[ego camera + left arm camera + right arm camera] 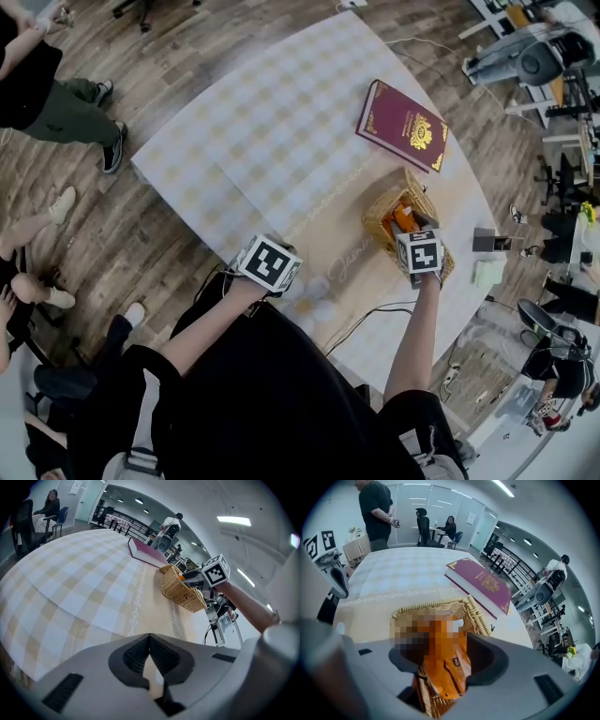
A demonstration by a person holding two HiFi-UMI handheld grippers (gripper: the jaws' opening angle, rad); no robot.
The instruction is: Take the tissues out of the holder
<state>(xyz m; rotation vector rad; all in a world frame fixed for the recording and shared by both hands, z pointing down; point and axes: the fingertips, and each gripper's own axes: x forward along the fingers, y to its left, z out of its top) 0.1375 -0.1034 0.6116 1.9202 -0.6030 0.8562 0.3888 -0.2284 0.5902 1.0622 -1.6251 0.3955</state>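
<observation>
A wicker basket (378, 217) stands on the checked tablecloth (272, 141) near the table's right side, with an orange tissue pack (404, 217) lying in it. My right gripper (415, 234) hovers just over the basket. In the right gripper view its jaws stand wide with the tissue pack (446, 660) between them, and I see no firm pinch on it; a mosaic patch hides the pack's upper left. The basket's rim (477, 615) shows past the jaws. My left gripper (270, 263) rests at the near table edge, well left of the basket (180, 591), shut (150, 644) on nothing.
A dark red book (401, 125) lies beyond the basket, flat on the cloth. A small dark device (489, 241) and a pale pad (488, 272) sit at the table's right edge. Cables trail off the near edge. People and office chairs stand around the table.
</observation>
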